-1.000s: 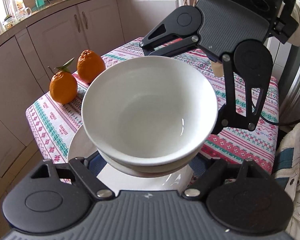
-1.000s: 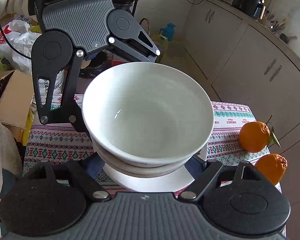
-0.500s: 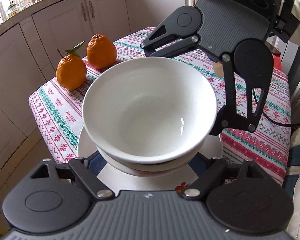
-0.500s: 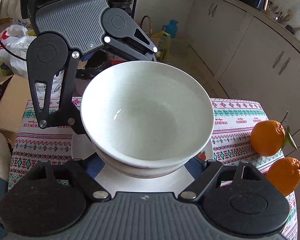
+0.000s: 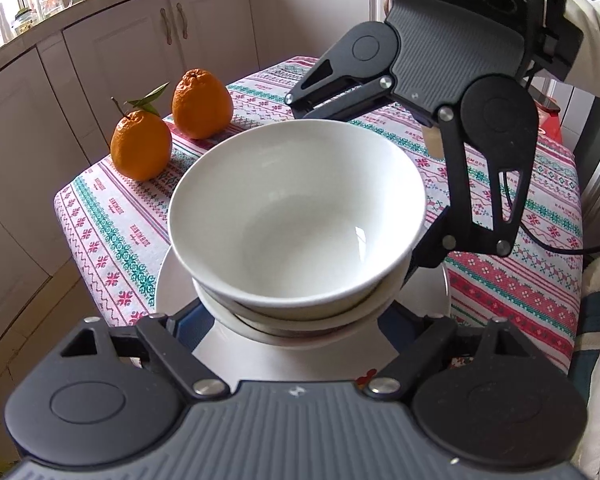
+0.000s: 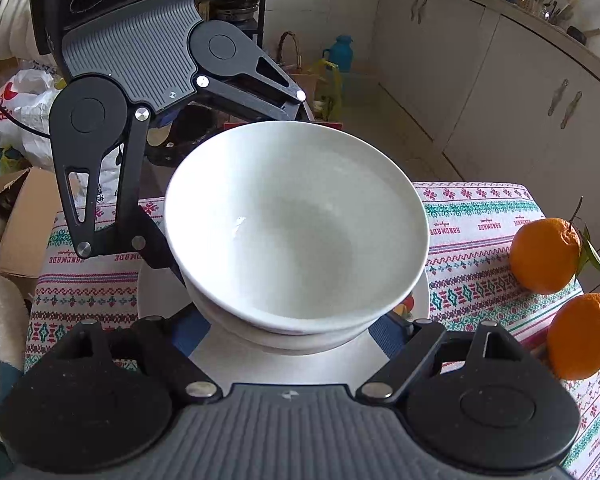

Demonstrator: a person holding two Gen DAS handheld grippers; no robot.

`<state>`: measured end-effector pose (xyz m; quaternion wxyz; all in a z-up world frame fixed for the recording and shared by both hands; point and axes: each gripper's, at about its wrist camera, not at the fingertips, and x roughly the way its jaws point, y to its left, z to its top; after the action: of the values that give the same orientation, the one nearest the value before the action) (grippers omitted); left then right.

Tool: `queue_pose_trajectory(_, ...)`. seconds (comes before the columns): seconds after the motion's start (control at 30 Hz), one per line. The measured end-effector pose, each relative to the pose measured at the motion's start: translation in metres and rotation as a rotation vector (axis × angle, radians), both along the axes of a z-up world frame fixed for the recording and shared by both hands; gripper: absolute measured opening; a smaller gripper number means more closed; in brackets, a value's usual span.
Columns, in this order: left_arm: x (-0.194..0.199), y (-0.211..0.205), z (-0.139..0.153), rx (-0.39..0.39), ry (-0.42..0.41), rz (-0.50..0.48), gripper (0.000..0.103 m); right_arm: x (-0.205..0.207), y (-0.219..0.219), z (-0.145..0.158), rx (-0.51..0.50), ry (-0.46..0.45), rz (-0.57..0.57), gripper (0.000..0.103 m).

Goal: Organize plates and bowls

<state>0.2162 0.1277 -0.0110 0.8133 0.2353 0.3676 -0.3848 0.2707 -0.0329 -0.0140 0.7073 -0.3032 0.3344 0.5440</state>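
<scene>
Two hand-held grippers close in on a stack of crockery from opposite sides, both angled steeply downward. The left gripper [image 5: 290, 328] has the stack between its blue-padded fingers [image 5: 186, 322] and its jaws are opening. The right gripper [image 6: 296, 332] also straddles the stack at medium width. Whether either one's pads press the china cannot be told, as the bowls' flare hides them. The glossy white upper bowl [image 5: 296, 216] sits nested in a lower bowl [image 5: 300, 322], which stands on a smooth white plate [image 5: 168, 280]. Under the stack lies a woven patterned tablecloth [image 5: 112, 232]. Beyond the stack, two dimpled oranges [image 5: 140, 146] sit side by side, one with leaves. Behind them stand pale panelled cabinets [image 5: 120, 60].
</scene>
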Motion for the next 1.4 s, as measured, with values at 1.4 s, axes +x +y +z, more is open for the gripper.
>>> queue_pose_trajectory(1.4,-0.197,-0.047,0.043,-0.177,-0.336,1.019,0.102,-0.195,-0.082,0.041,0.235,-0.256,-1.057,0.103)
